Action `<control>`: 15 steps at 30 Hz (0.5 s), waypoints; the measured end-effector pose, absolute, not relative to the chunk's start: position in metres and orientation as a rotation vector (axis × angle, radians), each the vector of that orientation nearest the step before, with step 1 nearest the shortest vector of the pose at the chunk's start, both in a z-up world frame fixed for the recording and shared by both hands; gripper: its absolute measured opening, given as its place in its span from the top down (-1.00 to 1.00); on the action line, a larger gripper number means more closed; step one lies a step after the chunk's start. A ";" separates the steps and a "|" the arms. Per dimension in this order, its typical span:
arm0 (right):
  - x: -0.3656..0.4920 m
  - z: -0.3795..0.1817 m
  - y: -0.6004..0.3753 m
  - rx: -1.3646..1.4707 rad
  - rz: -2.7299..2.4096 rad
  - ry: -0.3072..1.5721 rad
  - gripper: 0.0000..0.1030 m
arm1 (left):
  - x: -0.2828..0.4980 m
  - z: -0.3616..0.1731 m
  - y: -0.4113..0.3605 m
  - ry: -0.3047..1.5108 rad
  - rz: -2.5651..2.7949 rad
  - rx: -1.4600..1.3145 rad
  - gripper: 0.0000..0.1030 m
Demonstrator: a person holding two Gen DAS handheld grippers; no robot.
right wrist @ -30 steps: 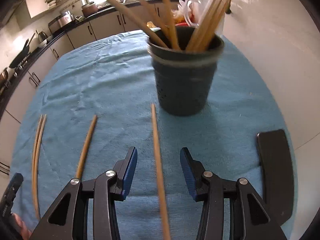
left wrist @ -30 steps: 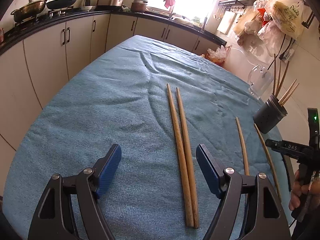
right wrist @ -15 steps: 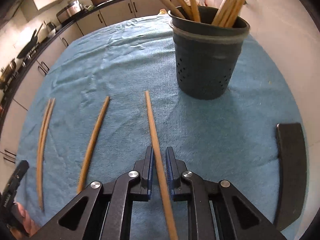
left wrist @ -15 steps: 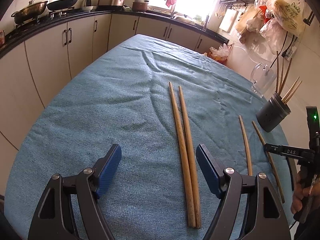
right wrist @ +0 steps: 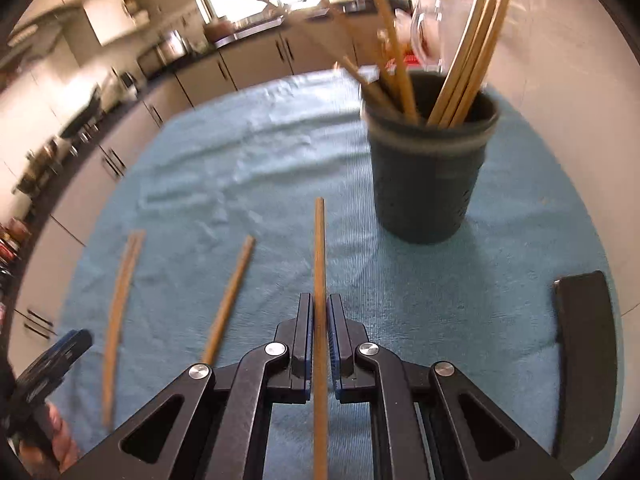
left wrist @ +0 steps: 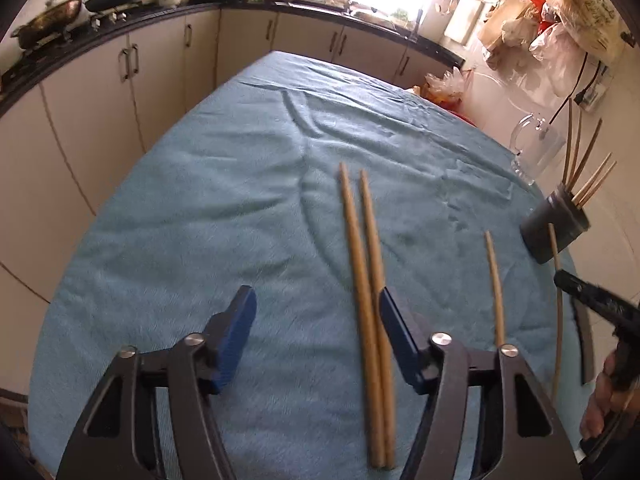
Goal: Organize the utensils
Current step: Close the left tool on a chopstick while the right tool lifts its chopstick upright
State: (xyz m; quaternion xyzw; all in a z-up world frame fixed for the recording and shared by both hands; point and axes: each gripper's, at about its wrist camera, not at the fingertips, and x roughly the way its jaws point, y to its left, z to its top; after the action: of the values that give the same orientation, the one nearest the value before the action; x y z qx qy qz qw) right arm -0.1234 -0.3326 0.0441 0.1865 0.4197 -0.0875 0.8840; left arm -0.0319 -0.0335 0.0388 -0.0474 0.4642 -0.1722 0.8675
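Right tongs (right wrist: 319, 320) have clamped one chopstick (right wrist: 319, 248); left tongs (left wrist: 316, 320), narrowing, straddle two chopsticks (left wrist: 366, 264) ungripped.

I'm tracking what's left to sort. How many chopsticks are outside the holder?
4: a pair between the open left gripper jaws, a single one beside them, and one clamped in the right gripper.

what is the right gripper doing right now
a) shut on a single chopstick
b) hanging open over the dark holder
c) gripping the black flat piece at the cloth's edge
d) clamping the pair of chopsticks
a: in the right wrist view the right gripper has its blue pads pressed on either side of one chopstick, which points toward the dark chopstick holder; the pair of chopsticks lies between the left gripper's open fingers.
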 end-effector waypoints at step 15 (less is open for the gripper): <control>-0.163 0.069 -0.338 0.435 -0.131 0.776 0.85 | 0.047 0.027 -0.095 1.126 -0.290 0.018 0.59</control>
State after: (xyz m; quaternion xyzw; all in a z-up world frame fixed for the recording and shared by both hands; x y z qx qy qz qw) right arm -0.1635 -0.3377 0.0685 0.2100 0.3750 -0.0635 0.9007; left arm 0.0468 -0.0950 0.0269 0.0085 0.5316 -0.1372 0.8358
